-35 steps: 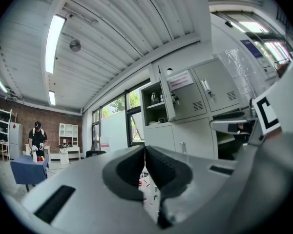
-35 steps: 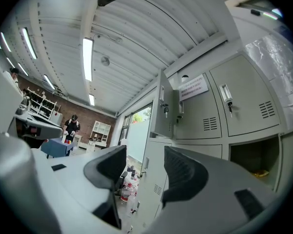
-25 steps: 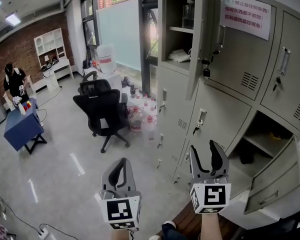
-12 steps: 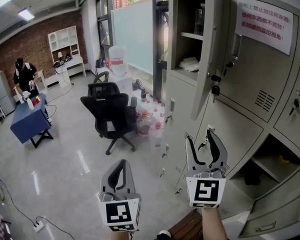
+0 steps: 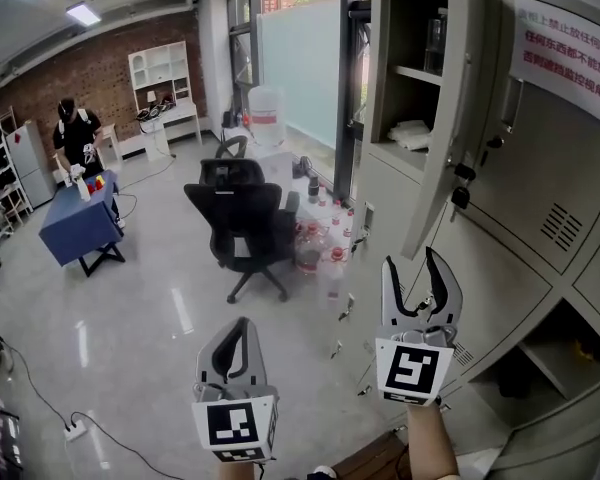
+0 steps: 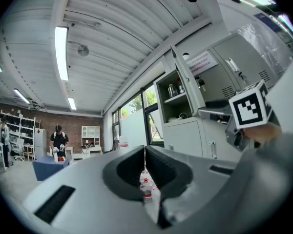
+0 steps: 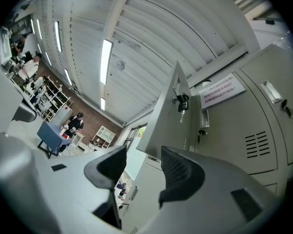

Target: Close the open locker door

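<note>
Moved: right gripper (image 5: 421,286) has risen since a second ago and now hovers just below the open locker door's (image 5: 448,118) lower corner.
Left gripper (image 5: 238,343): low over the floor, jaws pressed together, nothing between them.
Right gripper: jaws spread wide, empty, not touching the door.
Locker door: grey metal, top row, swung out into the room, edge toward the camera; keys (image 5: 460,196) hang from its lock.
Compartment (image 5: 410,58): open, shelf inside.
</note>
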Demonstrator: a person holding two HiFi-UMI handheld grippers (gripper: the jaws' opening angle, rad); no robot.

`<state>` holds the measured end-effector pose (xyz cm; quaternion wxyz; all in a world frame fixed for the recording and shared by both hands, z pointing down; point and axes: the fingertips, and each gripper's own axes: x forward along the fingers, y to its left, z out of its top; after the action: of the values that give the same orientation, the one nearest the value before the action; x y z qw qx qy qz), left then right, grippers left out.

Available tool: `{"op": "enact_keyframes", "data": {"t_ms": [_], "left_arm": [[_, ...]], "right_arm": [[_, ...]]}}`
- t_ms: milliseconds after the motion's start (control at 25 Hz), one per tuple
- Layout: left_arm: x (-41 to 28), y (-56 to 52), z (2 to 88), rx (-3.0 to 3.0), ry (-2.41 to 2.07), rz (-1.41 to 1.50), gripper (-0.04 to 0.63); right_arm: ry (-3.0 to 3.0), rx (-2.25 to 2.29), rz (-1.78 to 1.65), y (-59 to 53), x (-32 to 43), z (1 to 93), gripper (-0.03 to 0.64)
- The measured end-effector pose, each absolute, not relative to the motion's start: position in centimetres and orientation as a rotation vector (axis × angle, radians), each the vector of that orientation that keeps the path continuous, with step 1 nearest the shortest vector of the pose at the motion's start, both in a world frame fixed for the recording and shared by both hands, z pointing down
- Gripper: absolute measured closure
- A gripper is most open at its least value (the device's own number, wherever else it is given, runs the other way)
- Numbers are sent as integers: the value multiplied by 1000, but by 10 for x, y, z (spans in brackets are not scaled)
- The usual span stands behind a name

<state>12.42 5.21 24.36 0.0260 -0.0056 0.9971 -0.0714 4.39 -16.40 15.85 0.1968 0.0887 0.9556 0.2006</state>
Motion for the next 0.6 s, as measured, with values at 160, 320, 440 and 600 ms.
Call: {"op": "enact_keyframes", "data": {"t_ms": [160, 320, 440, 600], "left_arm": [[122, 54, 246, 12, 3086, -212, 592], [121, 54, 251, 33, 3095, -199, 591], [121, 53, 253, 40, 3100, -200, 591], [120, 52, 255, 38, 3107, -192, 591]], "right_arm": [[2637, 204, 581, -168, 40, 154, 397], [2603, 183, 620, -167, 42, 153, 453], [2598, 179, 630, -164, 41, 155, 474], [2598, 179, 629, -159, 37, 155, 474]]}}
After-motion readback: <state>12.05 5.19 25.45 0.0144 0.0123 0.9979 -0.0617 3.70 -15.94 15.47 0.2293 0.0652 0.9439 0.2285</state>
